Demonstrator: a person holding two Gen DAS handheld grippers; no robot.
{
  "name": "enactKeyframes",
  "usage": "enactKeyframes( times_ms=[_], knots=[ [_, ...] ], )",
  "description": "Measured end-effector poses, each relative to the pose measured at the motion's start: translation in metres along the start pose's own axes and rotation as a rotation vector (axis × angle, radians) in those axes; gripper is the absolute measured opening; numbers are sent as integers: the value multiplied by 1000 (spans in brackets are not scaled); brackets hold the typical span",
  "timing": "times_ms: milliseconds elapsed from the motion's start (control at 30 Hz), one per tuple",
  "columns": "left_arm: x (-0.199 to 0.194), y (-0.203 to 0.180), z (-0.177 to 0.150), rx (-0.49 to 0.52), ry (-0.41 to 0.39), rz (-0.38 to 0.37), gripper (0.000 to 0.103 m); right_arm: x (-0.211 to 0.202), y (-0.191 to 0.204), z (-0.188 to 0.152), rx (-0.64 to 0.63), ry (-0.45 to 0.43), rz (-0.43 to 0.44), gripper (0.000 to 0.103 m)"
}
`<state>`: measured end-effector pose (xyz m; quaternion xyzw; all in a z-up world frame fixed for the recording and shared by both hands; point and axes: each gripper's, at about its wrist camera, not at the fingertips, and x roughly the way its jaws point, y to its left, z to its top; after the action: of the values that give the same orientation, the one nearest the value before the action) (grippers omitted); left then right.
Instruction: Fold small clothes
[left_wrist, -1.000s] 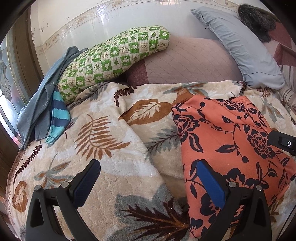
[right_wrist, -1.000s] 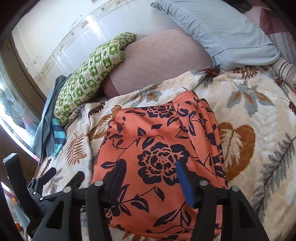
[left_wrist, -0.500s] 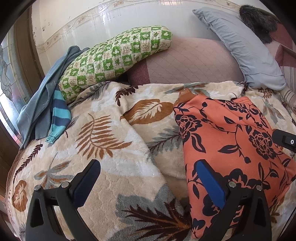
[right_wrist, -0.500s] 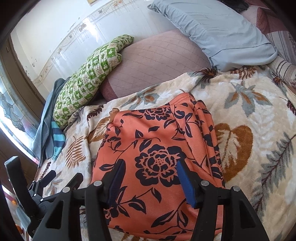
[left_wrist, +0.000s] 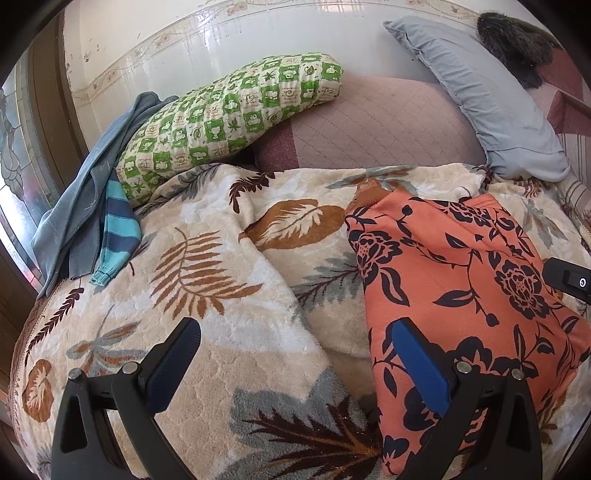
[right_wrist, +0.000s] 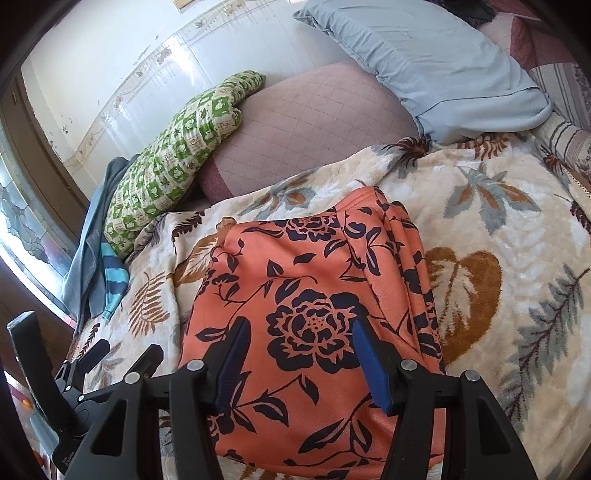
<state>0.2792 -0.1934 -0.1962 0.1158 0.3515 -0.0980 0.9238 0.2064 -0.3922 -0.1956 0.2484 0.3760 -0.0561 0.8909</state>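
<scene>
Item 1: orange flowered garment. We find it lying on the leaf-print blanket of the bed, already doubled into a rough rectangle, several layers bunched along its right-hand edge. Its long axis runs away from us toward the pillows.

Item 2: right hand-held gripper. Jaws roughly half open, nothing between them; it hovers directly over the near half of the garment, pads apart from the cloth as far as we can tell.

Item 3: left hand-held gripper. Jaws wide apart and empty. It sits over bare blanket, with the garment off to its right; 1 pad overlaps the garment's left edge in view, contact uncertain.

Judgement: the right hand is the nearer of the 2, so we expect the next fold to start from the near edge and carry along the long axis.

Item 4: striped blue clothing, heaped near the green checked pillow, well apart from both hands, not yet folded.
</scene>
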Motion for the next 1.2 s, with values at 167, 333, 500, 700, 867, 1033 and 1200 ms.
enactKeyframes(
  times_ms=[167, 333, 500, 700, 867, 1033, 1200],
  knots=[
    [0, 0, 0, -3, -2, -4, 103, 0, 1, 0, -3, -1, 1, 61],
    [0, 0, -1, -5, -2, -9, 103, -1, 2, 0, -7, -2, 2, 61],
    [1, 0, -1, -8, -3, -16, 103, -1, 4, 0, -19, -2, 0, 61],
    [2, -1, -1, -13, 3, -20, 103, 1, 7, -2, -37, 4, 0, 61],
    [4, -1, -1, -18, 7, -22, 103, 1, 10, -3, -55, 3, -4, 61],
    [3, -1, -1, -25, 4, -28, 103, 1, 12, -4, -66, 5, -2, 61],
    [2, 0, -1, -35, 3, -36, 103, 1, 13, -5, -73, 7, -4, 61]
  ],
)
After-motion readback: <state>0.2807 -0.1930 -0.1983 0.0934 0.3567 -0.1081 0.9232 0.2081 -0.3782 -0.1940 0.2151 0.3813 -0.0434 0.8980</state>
